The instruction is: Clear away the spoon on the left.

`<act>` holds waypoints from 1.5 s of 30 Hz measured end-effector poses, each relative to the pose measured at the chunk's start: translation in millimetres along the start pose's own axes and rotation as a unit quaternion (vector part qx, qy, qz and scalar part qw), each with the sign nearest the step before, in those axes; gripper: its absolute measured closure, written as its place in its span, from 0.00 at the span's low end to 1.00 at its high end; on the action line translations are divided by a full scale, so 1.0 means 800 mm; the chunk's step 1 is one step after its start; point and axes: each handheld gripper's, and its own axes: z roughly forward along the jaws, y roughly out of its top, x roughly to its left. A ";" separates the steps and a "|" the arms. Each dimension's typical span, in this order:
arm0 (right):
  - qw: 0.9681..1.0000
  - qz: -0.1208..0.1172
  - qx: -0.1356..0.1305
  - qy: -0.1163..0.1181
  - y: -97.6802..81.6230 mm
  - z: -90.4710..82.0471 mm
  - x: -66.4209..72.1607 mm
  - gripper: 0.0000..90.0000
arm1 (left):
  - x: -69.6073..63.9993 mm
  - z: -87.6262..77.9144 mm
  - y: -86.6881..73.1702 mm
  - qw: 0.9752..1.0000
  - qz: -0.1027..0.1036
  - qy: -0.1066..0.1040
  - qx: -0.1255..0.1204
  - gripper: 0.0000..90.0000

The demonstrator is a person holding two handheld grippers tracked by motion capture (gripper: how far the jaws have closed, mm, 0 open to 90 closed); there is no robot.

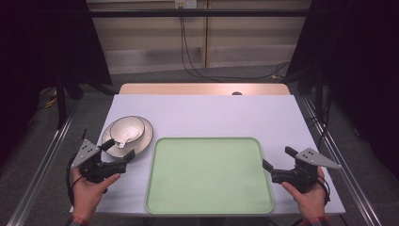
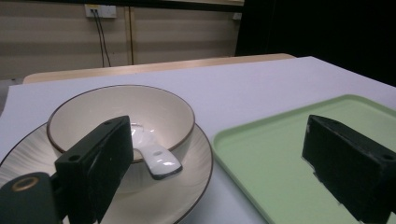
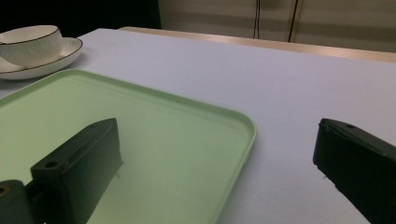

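A cream bowl (image 1: 131, 125) with a dark rim sits on a matching plate (image 1: 147, 135) at the table's left, and a white spoon (image 1: 124, 139) rests in the bowl with its handle over the near rim. A pale green tray (image 1: 209, 176) lies empty in the middle. My left gripper (image 1: 120, 148) is open at the plate's near edge, its jaws straddling the plate rim and the tray's corner. In the left gripper view the bowl (image 2: 154, 109), spoon (image 2: 156, 161) and plate (image 2: 194, 175) lie just ahead. My right gripper (image 1: 276, 157) stands open at the tray's right edge (image 3: 243, 140).
The white table (image 1: 211, 113) has bare room behind the tray and to its right. A wooden strip (image 1: 202, 88) runs along the far edge. Metal rails (image 1: 42, 160) flank the table, and cables hang on the back wall.
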 end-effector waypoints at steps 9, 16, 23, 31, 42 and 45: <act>1.000 0.006 -0.003 0.003 0.000 -0.001 -0.001 0.01 | 0.008 0.001 -0.006 1.000 0.006 0.023 0.009 0.12; 1.000 -0.002 -0.001 0.002 0.000 -0.001 -0.001 0.01 | 0.013 0.002 -0.011 0.999 0.005 0.034 0.011 0.17; 1.000 -0.001 -0.002 0.003 0.001 -0.001 -0.002 0.01 | 0.017 0.004 -0.013 0.999 0.003 0.044 0.010 0.20; 1.000 0.001 -0.004 0.002 0.001 -0.001 -0.003 0.01 | 0.023 0.004 -0.014 0.998 0.004 0.057 0.014 0.29; 1.000 -0.002 0.000 0.006 -0.001 0.002 -0.002 0.01 | 0.026 0.007 -0.018 0.998 0.008 0.061 0.019 0.43; 1.000 -0.002 0.000 0.007 -0.001 0.002 -0.002 0.01 | 0.027 0.007 -0.019 0.997 0.015 0.067 0.024 0.47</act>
